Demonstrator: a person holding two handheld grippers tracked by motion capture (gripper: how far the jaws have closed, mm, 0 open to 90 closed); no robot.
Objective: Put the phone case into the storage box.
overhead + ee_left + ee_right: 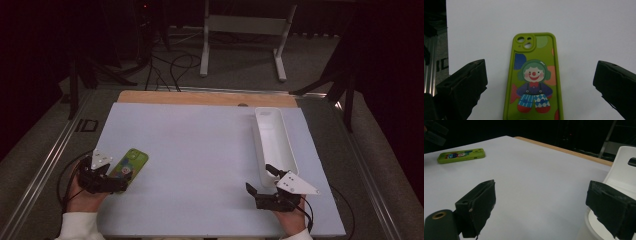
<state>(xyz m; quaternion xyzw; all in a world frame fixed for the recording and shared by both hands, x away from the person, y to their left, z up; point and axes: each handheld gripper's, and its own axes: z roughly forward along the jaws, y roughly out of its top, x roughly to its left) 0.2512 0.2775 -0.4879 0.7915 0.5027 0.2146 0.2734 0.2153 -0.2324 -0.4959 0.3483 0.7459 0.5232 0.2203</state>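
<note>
The left tool [540, 82] is spread wide, straddling the green case [534, 77] lying flat at the bench's [200, 145] eight o'clock. The case's long edges should be squarely pinched before lifting. The right tool [267, 181] is released, idle beside the tray [274, 137].

Green phone case [534, 77] between open tool [540, 82] jaws

A lab or studio: black curtains [45, 35], loose cables [170, 67] on grey carpet [235, 75], a white stand [245, 30].

Lime-green clown-print phone case [533, 80], white tray [273, 142]
</note>
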